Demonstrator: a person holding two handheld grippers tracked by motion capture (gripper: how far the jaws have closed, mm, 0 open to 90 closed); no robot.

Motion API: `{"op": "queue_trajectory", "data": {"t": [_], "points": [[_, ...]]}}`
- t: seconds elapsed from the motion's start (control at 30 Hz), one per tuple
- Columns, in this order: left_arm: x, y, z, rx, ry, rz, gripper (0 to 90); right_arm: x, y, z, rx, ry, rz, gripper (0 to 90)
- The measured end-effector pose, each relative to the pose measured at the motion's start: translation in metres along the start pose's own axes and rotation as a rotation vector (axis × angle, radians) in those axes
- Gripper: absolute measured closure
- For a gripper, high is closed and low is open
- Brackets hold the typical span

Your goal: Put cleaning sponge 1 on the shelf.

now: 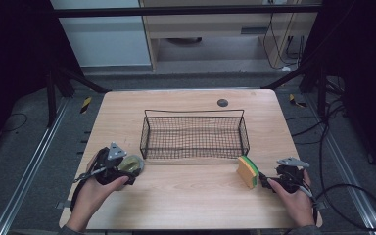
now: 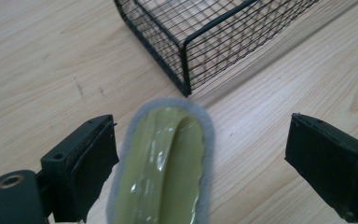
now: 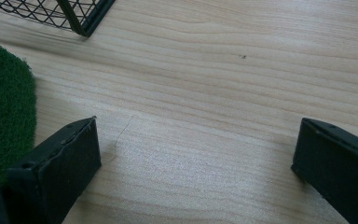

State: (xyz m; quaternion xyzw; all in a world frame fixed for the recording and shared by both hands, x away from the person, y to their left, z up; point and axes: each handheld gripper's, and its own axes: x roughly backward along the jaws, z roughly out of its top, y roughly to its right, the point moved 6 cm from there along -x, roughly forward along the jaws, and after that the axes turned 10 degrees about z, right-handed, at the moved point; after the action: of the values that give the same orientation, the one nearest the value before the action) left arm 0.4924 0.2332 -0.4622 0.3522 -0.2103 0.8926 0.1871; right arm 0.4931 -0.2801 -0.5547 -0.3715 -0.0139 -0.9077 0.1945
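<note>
Olive-green pad [image 2: 163, 172] lies between the left hand-held gripper's [image 2: 200, 163] spread jaws, touching neither.

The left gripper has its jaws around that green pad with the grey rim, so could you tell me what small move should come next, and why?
Probably close the left gripper: its jaws stand open either side of the green pad, which lies on the table beside the wire basket.

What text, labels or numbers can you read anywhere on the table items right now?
None: no readable text in any view.
Wrapped pad between the open left gripper jaws: glossy film, no print visible.
Sponge beside the right gripper: plain green and yellow.
Basket: bare wire, no tag.
Table: wood grain alone.
</note>
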Motion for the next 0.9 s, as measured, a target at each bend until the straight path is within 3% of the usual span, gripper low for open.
{"op": "queue_trajectory", "data": {"t": [0.17,0.3,0.43,0.6,0.67,0.8,0.9], "points": [[0.001,-0.012,-0.007,0.015,-0.031,-0.006,11.6,0.000,0.000,0.000,-0.005,-0.004,0.001,0.8],[0.001,-0.015,-0.008,0.006,-0.062,-0.040,14.7,0.000,0.000,0.000,-0.002,-0.004,0.003,1.0],[0.003,-0.021,-0.006,0.003,-0.088,-0.032,15.8,0.000,0.000,0.000,0.005,0.002,0.002,1.0],[0.006,-0.026,-0.002,-0.075,-0.169,-0.028,17.4,0.000,0.000,0.000,0.004,-0.001,0.001,1.0],[0.006,-0.028,-0.001,-0.084,-0.191,-0.048,19.1,0.000,0.000,0.000,-0.004,-0.002,0.001,1.0],[0.004,-0.034,0.000,-0.107,-0.236,-0.037,21.8,0.000,0.000,0.000,-0.002,-0.004,0.004,1.1],[0.001,-0.035,0.002,-0.130,-0.292,-0.069,26.7,0.001,0.000,0.000,0.006,-0.005,0.006,1.3]]}}
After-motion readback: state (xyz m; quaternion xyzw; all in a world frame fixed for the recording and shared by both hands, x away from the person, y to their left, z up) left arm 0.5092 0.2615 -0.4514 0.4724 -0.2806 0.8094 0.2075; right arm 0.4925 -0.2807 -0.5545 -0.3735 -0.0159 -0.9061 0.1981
